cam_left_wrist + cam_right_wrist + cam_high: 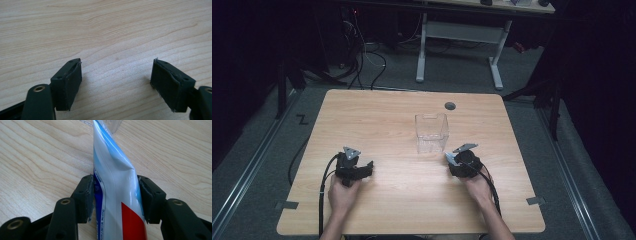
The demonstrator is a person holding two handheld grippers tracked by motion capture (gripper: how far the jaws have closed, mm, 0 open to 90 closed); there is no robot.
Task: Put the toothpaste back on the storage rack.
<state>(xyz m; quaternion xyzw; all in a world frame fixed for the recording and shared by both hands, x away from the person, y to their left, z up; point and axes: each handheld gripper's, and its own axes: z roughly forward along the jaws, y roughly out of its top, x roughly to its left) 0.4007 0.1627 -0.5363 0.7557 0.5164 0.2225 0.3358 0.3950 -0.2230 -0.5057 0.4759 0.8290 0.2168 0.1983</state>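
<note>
Gripping toothpaste tube (117, 195), right tongs (115, 197); high view hides it.

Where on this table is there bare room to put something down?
Bare wood: the far left corner of the table, and the stretch between the two tools. Crowded: the clear box with the right tool and its tube.

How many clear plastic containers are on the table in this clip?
1. The clear container stands upright near the table's middle, just beyond the right gripper, which holds a toothpaste tube. Its lower edge shows past the tube's tip.
</note>
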